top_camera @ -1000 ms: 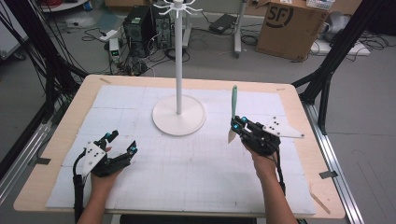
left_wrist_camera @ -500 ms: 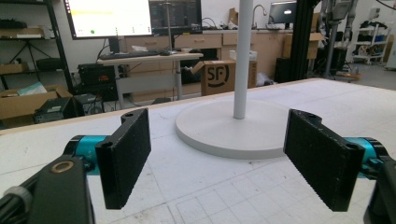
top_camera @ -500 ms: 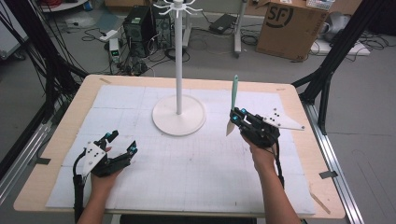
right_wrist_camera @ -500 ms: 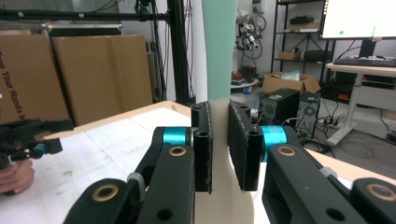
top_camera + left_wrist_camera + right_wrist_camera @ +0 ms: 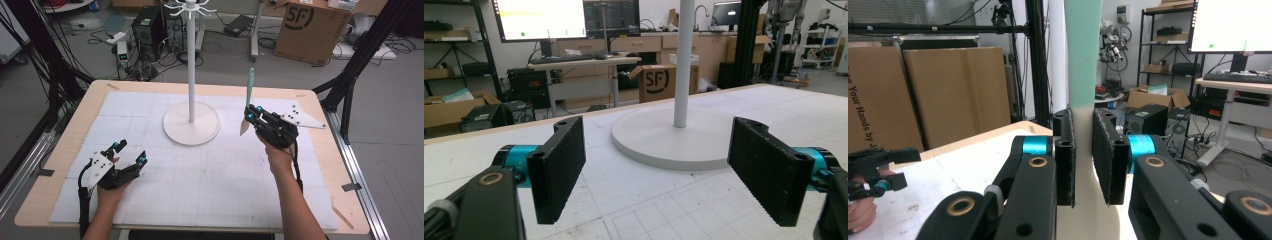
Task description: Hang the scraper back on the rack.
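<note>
The right gripper (image 5: 248,119) has its jaws clenched on a spatula (image 5: 248,97) with a green handle, held upright above the worktop (image 5: 320,165) right of the white hook stand (image 5: 191,65), probably to hang it there. The left gripper (image 5: 131,151) rests with jaws released, holding nothing.

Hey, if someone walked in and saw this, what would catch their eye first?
Probably the tall white stand rising from its round base at the table's middle. Next, the right gripper holding a green-handled spatula upright beside it, while the left gripper rests open near the front.
</note>
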A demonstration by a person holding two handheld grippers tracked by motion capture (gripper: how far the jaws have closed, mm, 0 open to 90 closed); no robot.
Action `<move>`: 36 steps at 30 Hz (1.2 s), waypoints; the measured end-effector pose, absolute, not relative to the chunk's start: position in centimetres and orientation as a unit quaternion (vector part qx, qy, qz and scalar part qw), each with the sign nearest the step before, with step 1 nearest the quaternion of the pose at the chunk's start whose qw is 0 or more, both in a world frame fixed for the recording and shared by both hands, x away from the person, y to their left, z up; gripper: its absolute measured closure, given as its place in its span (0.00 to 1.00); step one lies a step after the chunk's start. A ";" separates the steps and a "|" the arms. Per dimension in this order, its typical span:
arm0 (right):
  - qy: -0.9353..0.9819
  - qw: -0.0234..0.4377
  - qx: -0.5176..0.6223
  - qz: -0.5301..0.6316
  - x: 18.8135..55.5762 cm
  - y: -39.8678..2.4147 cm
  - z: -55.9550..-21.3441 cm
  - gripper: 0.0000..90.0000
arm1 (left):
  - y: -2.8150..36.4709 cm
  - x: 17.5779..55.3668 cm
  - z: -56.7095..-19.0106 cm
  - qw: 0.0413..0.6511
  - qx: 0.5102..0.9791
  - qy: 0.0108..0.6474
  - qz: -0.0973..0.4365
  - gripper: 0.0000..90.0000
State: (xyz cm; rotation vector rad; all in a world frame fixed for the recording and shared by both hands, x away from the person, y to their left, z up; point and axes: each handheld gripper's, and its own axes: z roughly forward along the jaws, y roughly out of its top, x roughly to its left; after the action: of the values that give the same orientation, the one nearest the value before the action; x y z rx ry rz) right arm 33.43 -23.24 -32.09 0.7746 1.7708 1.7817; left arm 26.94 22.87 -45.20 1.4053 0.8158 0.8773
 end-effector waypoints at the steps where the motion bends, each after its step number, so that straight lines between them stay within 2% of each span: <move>1: 0.653 0.252 0.283 0.656 33.6 -23.1 -31.9 0.90 | 22.9 26.9 -45.2 0.603 0.607 0.352 0.379 0.26; 36: 0.663 0.239 0.265 0.659 37.9 -20.0 -27.5 0.90 | 22.9 27.0 -45.2 0.605 0.607 0.352 0.377 0.26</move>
State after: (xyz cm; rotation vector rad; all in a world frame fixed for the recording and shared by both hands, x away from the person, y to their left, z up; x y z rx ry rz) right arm 37.90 -19.99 -27.49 0.7247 1.8144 1.8034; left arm 26.95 22.88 -45.21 1.4041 0.8134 0.8728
